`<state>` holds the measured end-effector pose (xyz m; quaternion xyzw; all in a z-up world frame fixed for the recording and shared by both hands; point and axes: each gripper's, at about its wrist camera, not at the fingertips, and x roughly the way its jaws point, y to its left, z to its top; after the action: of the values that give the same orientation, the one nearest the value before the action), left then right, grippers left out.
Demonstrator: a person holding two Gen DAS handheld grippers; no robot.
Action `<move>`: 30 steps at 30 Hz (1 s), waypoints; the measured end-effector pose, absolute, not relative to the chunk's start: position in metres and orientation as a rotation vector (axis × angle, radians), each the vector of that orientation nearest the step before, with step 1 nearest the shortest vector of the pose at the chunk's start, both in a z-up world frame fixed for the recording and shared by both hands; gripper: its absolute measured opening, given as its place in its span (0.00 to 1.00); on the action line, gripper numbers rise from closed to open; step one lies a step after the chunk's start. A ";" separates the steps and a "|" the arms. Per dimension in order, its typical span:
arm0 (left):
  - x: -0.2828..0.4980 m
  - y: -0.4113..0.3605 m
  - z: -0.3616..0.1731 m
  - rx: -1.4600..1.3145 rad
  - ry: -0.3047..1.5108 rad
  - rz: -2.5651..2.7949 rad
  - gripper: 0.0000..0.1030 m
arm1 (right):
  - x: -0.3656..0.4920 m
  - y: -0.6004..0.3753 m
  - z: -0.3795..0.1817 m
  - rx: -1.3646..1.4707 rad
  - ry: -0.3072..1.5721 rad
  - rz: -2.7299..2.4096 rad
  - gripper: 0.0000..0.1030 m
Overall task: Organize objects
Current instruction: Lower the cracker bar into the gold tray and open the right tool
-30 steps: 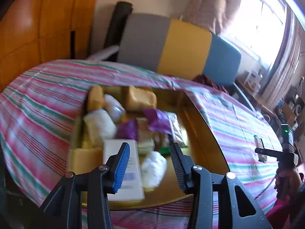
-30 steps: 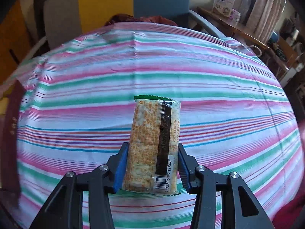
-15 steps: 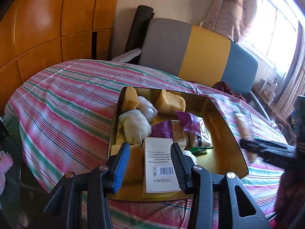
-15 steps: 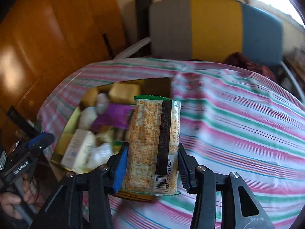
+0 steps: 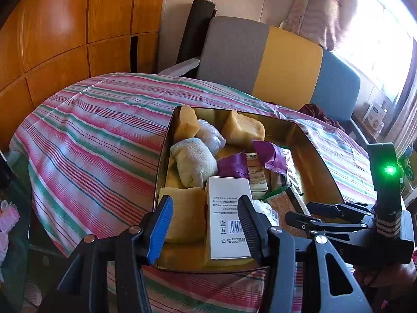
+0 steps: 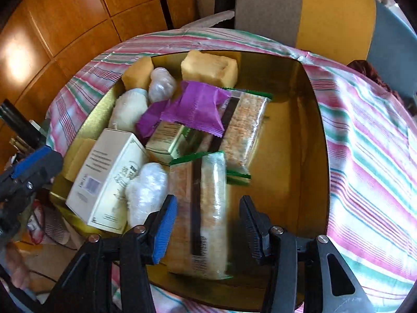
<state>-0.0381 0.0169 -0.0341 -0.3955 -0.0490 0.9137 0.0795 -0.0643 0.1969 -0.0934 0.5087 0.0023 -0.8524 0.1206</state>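
Observation:
A gold tray on the striped tablecloth holds yellow sponge blocks, purple packets, a white box, wrapped white bundles and a cracker packet. My right gripper hangs over the tray's near side with its jaws opening. A second cracker packet, blurred, lies between them, and the pads stand clear of it. My left gripper hovers at the tray's near edge above the white box, jaws opening, nothing gripped. The right gripper shows at the right of the left wrist view.
The striped cloth covers the round table on all sides of the tray. A grey, yellow and blue seat back stands behind the table. Wooden wall panels are at the left and a bright window at the right.
My right gripper swung from over bare cloth to over the tray with the cracker packet, then its jaws parted off the packet. The left gripper's jaws widened a little.

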 end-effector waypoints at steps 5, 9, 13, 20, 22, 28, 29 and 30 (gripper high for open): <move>-0.036 0.017 -0.029 -1.173 -0.133 2.765 0.58 | -0.061 0.195 -0.093 1.472 0.055 -2.518 0.47; -0.033 0.018 -0.021 -1.143 -0.114 2.807 0.61 | -0.056 0.198 -0.087 1.453 0.006 -2.530 0.49; -0.031 0.017 -0.015 -1.124 -0.110 2.836 0.66 | -0.051 0.201 -0.078 1.407 -0.052 -2.549 0.55; -0.025 0.019 -0.010 -1.101 -0.095 2.861 0.66 | -0.033 0.199 -0.063 1.344 -0.049 -2.638 0.72; -0.024 0.021 -0.009 -1.100 -0.091 2.864 0.66 | -0.028 0.198 -0.061 1.328 -0.029 -2.668 0.76; -0.017 0.028 -0.005 -1.087 -0.047 2.898 0.67 | -0.013 0.199 -0.050 1.267 0.036 -2.774 0.83; -0.015 0.029 -0.004 -1.084 -0.039 2.908 0.67 | -0.011 0.200 -0.049 1.258 0.039 -2.785 0.84; -0.014 0.031 -0.003 -1.083 -0.029 2.921 0.67 | -0.009 0.201 -0.047 1.246 0.038 -2.796 0.84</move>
<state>-0.0141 0.0312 -0.0025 -0.3477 -0.0093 0.9375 0.0130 -0.0090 0.2007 -0.0467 0.4068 0.0125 -0.9126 0.0402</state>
